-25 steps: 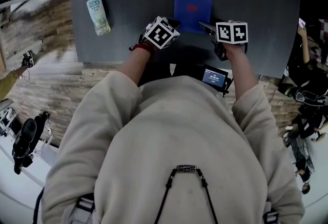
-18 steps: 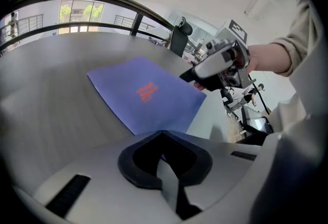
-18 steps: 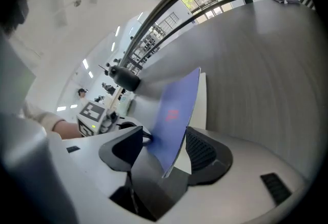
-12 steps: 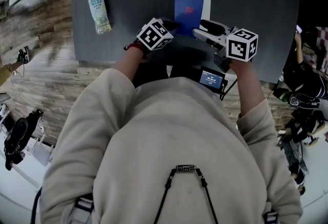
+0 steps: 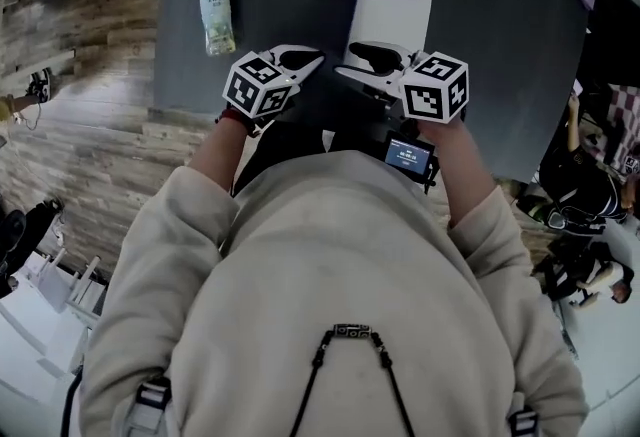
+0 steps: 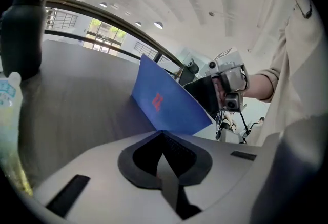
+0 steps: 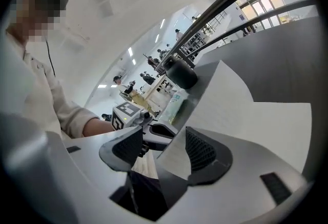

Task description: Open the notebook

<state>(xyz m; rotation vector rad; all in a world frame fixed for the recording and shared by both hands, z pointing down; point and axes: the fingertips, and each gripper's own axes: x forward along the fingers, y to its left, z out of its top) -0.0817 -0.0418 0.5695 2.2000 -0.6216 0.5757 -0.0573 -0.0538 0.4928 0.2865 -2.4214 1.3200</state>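
Notebook (image 5: pixel 395 20) lay at upper centre of the head view on the dark grey table (image 5: pixel 490 55), long axis running away from the person. White inside page faced up and the blue cover (image 6: pixel 164 100) stood nearly upright along the notebook's left edge, so it was part open, not flat. Right gripper (image 5: pixel 350 60) reached in from the right at the near end; in the right gripper view its jaws stood apart with the white inner face of the cover (image 7: pixel 230 110) between them, close against one pad and not pinched. Left gripper (image 5: pixel 305 58) sat just left of the cover, jaws closed together with nothing seen between them. The cover's lower corner rose right at its tips; touching or not, could not tell. Water bottle (image 5: pixel 218 10) lay well apart at upper left. Judged: hinge is on the left, so the cover has to swing left and down, right where the left gripper sat. The right gripper was the nearer one to push it over.
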